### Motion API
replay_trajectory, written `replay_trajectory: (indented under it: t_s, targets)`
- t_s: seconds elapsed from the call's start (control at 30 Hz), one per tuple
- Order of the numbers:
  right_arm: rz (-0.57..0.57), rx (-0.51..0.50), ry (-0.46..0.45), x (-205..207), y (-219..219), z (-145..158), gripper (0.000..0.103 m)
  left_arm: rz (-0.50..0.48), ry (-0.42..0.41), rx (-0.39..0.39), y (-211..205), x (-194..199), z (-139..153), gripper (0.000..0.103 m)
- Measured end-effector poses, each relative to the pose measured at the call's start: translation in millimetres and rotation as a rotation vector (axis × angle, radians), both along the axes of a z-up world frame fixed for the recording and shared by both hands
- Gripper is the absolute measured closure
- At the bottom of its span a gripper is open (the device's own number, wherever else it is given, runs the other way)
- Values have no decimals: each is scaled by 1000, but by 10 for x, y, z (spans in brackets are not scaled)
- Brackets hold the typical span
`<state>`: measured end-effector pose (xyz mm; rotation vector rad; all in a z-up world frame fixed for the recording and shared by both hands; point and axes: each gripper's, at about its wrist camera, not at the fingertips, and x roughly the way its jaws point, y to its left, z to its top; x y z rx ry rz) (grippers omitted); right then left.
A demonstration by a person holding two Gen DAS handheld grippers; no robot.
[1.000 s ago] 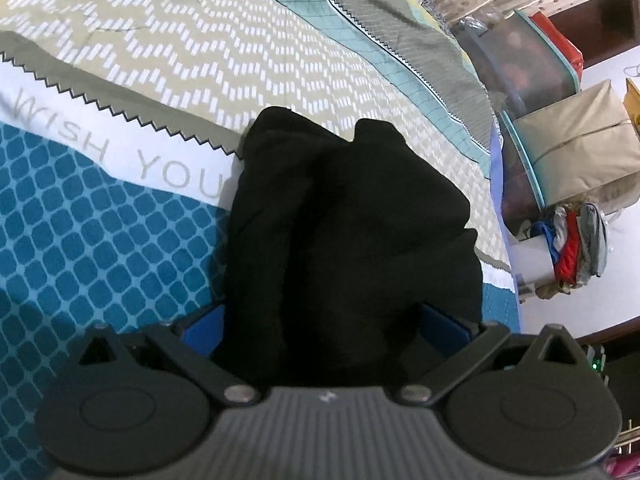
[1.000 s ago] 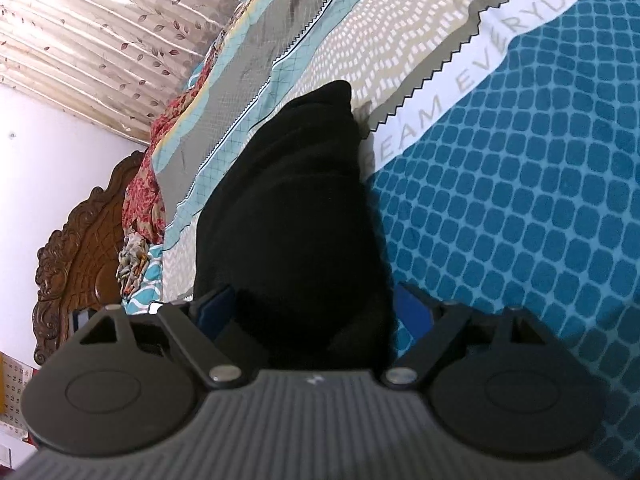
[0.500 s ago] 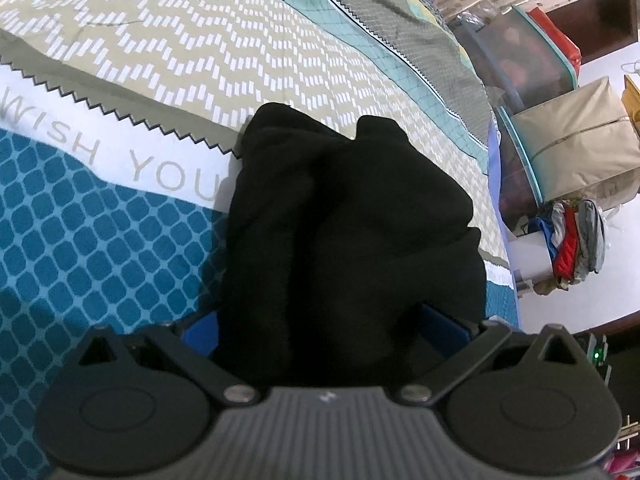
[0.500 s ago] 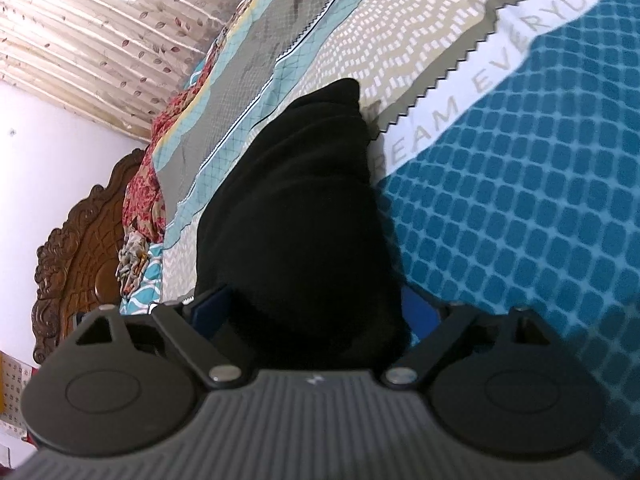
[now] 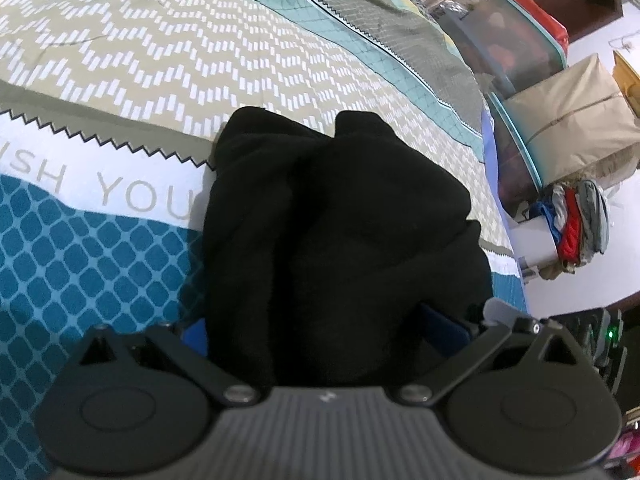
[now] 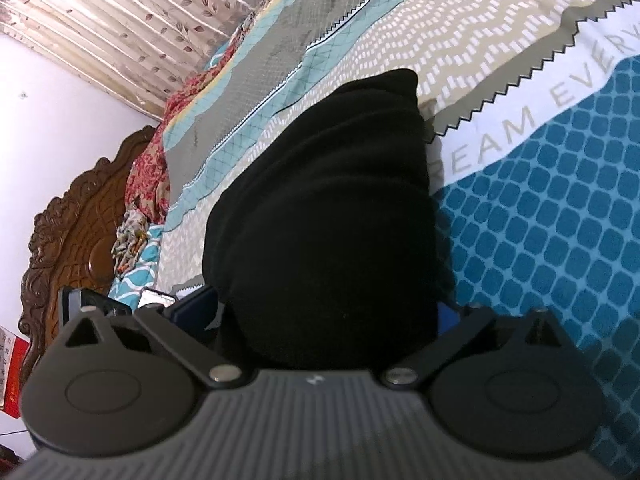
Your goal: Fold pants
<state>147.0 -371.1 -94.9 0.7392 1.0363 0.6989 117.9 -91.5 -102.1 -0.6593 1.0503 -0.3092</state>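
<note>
The black pants (image 5: 340,220) lie as a thick folded bundle on the patterned bedspread (image 5: 120,60). My left gripper (image 5: 320,324) stands wide, and the near end of the bundle fills the space between its blue pads (image 5: 192,328). In the right wrist view the same pants (image 6: 328,200) run away from me. My right gripper (image 6: 320,312) has its jaws opening wide around the near end. A thin gap shows between its left blue pad (image 6: 192,308) and the cloth. The fingertips of both grippers are hidden under the fabric.
Storage bags and a beige pillow (image 5: 572,120) are stacked beyond the bed's right edge, with a pile of clothes (image 5: 576,228) below them. A carved wooden headboard (image 6: 76,240), crumpled red cloth (image 6: 148,176) and a curtain (image 6: 140,20) lie at the left in the right wrist view.
The right gripper's jaws have spread wider around the pants and its view has rolled a little. The left gripper and the bundle have hardly moved.
</note>
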Motion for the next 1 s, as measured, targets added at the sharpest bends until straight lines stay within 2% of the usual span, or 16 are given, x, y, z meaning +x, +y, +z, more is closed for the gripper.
replay_trajectory:
  t_s: [0.37, 0.87, 1.0]
  targets:
    - [-8, -6, -63, -65, 54, 33, 0, -15, -19, 10, -18, -29, -3, 0]
    - [-26, 11, -32, -12, 28, 32, 0, -10, -30, 28, -40, -53, 0, 0]
    - [-27, -4, -48, -46, 61, 44, 0, -5, -35, 30, -48, -70, -3, 0]
